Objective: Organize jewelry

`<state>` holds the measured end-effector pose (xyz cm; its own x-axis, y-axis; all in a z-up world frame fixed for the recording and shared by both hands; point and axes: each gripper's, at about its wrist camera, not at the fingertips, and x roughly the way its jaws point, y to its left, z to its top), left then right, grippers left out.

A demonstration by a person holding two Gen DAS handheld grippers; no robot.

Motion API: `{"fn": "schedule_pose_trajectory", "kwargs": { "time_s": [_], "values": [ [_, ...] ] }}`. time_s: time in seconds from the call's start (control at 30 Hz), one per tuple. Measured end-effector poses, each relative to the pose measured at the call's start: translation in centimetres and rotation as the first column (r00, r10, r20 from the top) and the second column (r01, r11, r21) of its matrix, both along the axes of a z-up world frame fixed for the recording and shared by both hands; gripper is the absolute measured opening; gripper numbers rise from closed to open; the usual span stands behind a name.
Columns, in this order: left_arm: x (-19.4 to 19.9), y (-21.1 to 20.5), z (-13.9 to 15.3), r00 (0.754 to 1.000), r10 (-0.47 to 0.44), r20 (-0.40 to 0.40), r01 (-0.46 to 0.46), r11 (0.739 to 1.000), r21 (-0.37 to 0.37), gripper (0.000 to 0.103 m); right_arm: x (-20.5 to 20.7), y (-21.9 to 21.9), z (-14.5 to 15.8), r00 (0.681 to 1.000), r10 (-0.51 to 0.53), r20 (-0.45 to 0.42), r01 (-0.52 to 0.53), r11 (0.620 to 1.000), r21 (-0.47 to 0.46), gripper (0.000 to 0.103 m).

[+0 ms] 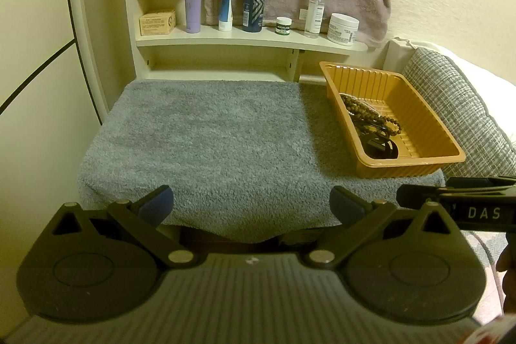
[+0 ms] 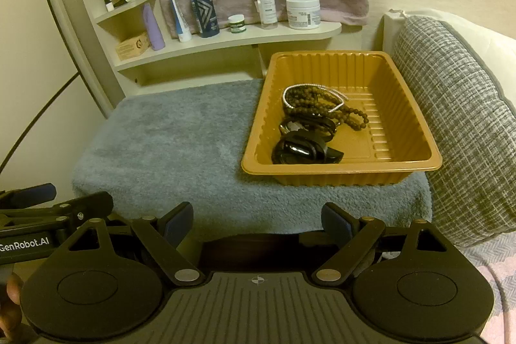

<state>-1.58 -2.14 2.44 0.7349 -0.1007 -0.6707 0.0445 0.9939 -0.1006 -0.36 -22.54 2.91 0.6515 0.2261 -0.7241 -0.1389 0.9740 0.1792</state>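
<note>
right wrist view: beads [image 2: 322, 105], a white bracelet [image 2: 287, 97] and black bands [image 2: 303, 147] all lie in the tray [image 2: 416, 118], centre right; the towel [image 2: 167, 131] holds none, so sorting looks done. the pile runs near-to-far. both grippers [image 2: 254, 221] [image 1: 251, 199] gape, holding nothing.

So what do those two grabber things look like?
Both are black plastic. Each has two round discs at the front, with bars that have silver pins running to two fingers tipped with dark blue pads, plus a ribbed grey body. The left gripper reads "GenRobot.AI" in white on its side, seen from the right wrist camera. The right gripper shows white letters "DAS". No sleeves or cables are clearly visible.
</note>
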Motion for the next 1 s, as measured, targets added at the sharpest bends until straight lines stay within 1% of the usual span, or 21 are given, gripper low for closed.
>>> {"fn": "schedule_pose_trajectory", "kwargs": {
  "time_s": [1.0],
  "values": [
    [0.02, 0.07, 0.09, 1.000, -0.001, 0.001, 0.001, 1.000, 0.001, 0.102, -0.01, 0.11, -0.09, 1.000, -0.002, -0.003, 0.002, 1.000, 0.008, 0.086]
  ]
}}
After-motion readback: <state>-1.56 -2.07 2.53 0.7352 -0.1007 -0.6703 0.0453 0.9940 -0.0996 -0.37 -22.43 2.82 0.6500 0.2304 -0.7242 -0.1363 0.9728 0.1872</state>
